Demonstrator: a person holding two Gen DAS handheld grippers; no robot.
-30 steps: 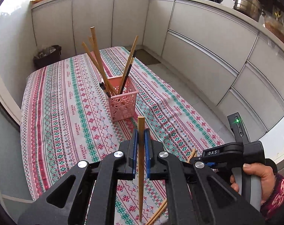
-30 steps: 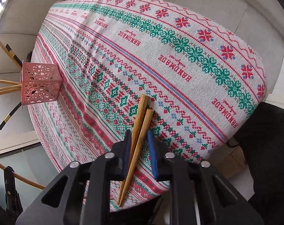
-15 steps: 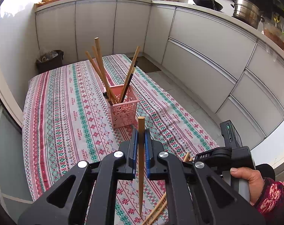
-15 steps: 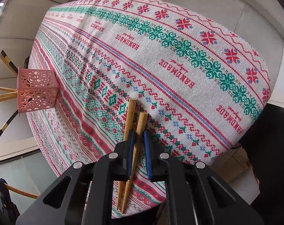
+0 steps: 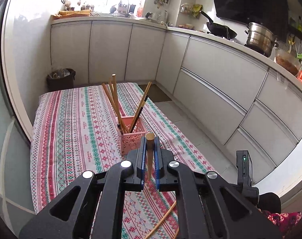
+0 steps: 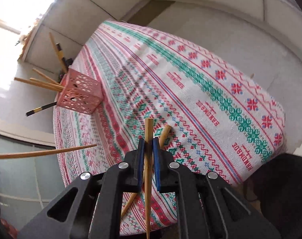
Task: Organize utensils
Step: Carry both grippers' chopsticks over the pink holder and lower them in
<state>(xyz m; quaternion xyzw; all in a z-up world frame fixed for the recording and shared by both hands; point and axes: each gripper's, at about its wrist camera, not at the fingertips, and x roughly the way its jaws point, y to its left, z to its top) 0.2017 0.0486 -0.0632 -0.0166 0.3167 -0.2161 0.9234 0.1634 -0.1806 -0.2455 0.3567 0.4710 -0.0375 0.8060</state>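
Left wrist view. The left gripper (image 5: 150,155) has its fingers (image 5: 142,159) clenched on a single wooden chopstick (image 5: 150,155), whose round butt end points up toward the camera and whose tip hangs free above the striped cloth on the desk (image 5: 71,123). Just beyond the fingers stands the pink basket (image 5: 131,137) — a perforated square holder with several chopsticks (image 5: 114,97) leaning out of it, light wooden ones to the left and a dark one to the right. At the lower edge another light chopstick (image 5: 163,219) crosses the frame above the cloth; at lower right, part of the second handheld device and a patterned sleeve (image 5: 280,221) appear. A wok (image 5: 220,29) and a steel pot (image 5: 260,37) sit on the kitchen counter behind.

Right wrist view. The right gripper (image 6: 149,149) grasps a pale square-ended chopstick (image 6: 148,159) between its fingers (image 6: 156,159), lifted clear of the desk (image 6: 210,99). A second, round-ended chopstick (image 6: 164,135) lies on the cloth just behind the fingers, partly hidden by them. The pink basket (image 6: 81,97) stands toward the far left side — its sticks fan outward. A thin stick (image 6: 45,152) enters from the left edge.
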